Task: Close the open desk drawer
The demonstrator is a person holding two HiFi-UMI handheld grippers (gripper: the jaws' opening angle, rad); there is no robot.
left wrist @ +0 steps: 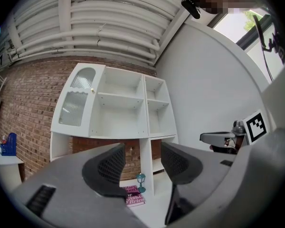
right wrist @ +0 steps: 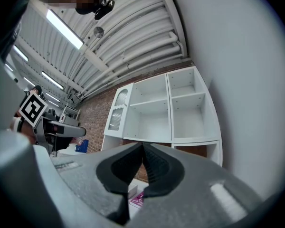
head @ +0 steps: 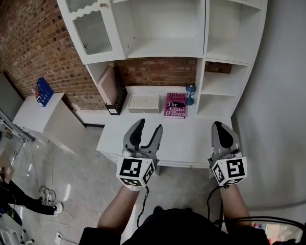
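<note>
A white desk (head: 191,146) with a tall hutch stands below me. At the back of its top a small white drawer (head: 144,103) is pulled out, open and shallow. My left gripper (head: 149,125) hovers above the desk's front left, its jaws spread wide with nothing between them (left wrist: 142,163). My right gripper (head: 220,124) hangs over the front right corner, jaws pressed together and empty (right wrist: 143,156). Both are well short of the drawer and touch nothing.
A pink book (head: 175,105) lies right of the drawer, with a small blue lantern figure (head: 190,93) behind it. A dark binder (head: 120,91) leans at the drawer's left. A white side table (head: 38,117) with a blue rack (head: 44,91) stands left; cables lie on the floor.
</note>
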